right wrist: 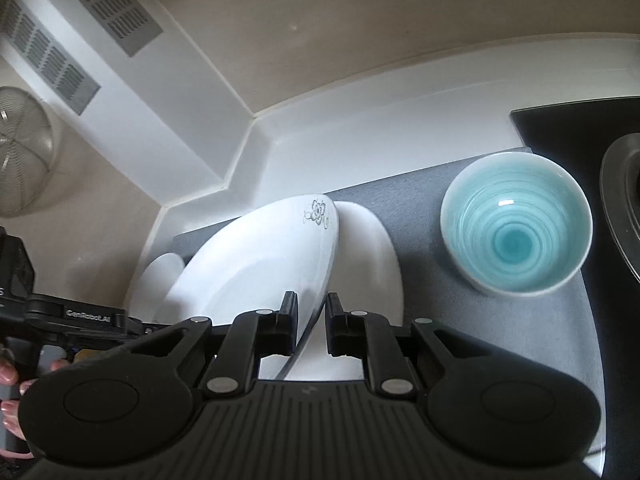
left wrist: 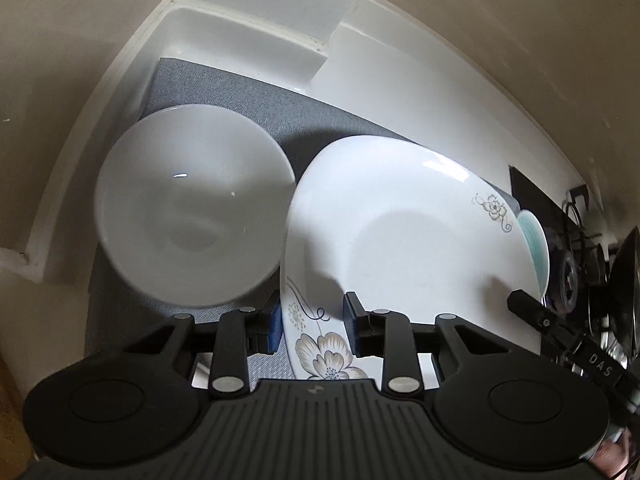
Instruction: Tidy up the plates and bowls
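A white plate with flower prints (left wrist: 400, 240) is tilted above the grey mat (left wrist: 240, 100). My left gripper (left wrist: 312, 324) stands open around its near rim; the pads do not press it. My right gripper (right wrist: 312, 320) also straddles the plate's (right wrist: 256, 264) rim, jaws a little apart. A second white plate (right wrist: 372, 248) lies under it. A white bowl (left wrist: 192, 208) sits left of the plate. A teal bowl (right wrist: 516, 232) stands on the mat (right wrist: 420, 192) to the right.
A white counter ledge and wall corner (left wrist: 248, 36) close off the back. A black stove top (right wrist: 580, 128) with a dark pan (right wrist: 620, 200) lies at the right. A wire strainer (right wrist: 20, 148) hangs on the left wall.
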The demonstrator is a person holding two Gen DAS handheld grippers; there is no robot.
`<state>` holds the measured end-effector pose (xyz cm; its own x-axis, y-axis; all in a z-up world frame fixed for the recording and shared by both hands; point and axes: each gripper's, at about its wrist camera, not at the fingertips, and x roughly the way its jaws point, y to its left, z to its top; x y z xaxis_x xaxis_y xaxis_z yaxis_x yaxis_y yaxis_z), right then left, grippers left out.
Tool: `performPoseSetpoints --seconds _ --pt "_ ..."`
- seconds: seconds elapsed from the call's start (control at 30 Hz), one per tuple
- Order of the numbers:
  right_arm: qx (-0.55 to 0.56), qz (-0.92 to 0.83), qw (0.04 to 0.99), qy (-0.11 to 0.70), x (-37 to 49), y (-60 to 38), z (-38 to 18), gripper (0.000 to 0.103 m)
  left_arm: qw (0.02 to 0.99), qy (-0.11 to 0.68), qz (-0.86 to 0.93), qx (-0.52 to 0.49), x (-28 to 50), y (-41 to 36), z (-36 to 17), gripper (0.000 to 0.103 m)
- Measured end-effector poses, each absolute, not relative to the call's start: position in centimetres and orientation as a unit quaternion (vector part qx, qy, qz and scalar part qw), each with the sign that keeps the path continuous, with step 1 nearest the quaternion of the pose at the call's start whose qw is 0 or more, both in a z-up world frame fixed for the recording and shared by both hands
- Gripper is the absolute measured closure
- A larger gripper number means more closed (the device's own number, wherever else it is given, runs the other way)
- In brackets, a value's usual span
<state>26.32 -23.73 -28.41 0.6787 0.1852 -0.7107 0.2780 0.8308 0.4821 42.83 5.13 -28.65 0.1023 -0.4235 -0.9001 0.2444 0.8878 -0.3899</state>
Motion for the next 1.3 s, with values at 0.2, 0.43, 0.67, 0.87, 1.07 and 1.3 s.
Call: performPoseSetpoints --seconds 0.2,0.43,0.67,0.87,1.07,1.3 --pt "0.291 -0.034 0.871 0.395 26.3 -25.1 -29.0 0.087 0.743 0.633 -0.211 -0.059 42.0 3.3 -28.6 0.071" --pt "0.296 -0.050 0.870 0.391 26.3 -25.3 -29.3 0.087 0.743 0.637 -0.203 -0.039 41.6 1.8 -28.7 0.069" --pt "0.265 -0.061 0.876 0.400 27.4 -24.2 -29.8 0.087 0.745 0.638 -0.194 -0.034 41.6 1.9 -29.0 0.069" --pt "0.236 -0.069 0.881 0.405 27.8 -23.4 -30.1 0.087 0.752 0.629 -0.195 -0.026 41.3 1.8 -29.1 0.069" --pt "0.231 -0.072 0.880 0.410 27.5 -23.1 -31.0 0.086 0.759 0.623 -0.191 -0.022 40.9 1.6 -29.1 0.071" --pt "0.232 -0.056 0.884 0.403 26.8 -22.7 -31.9 0.086 0.752 0.633 -0.182 -0.028 41.1 2.4 -30.0 0.071"
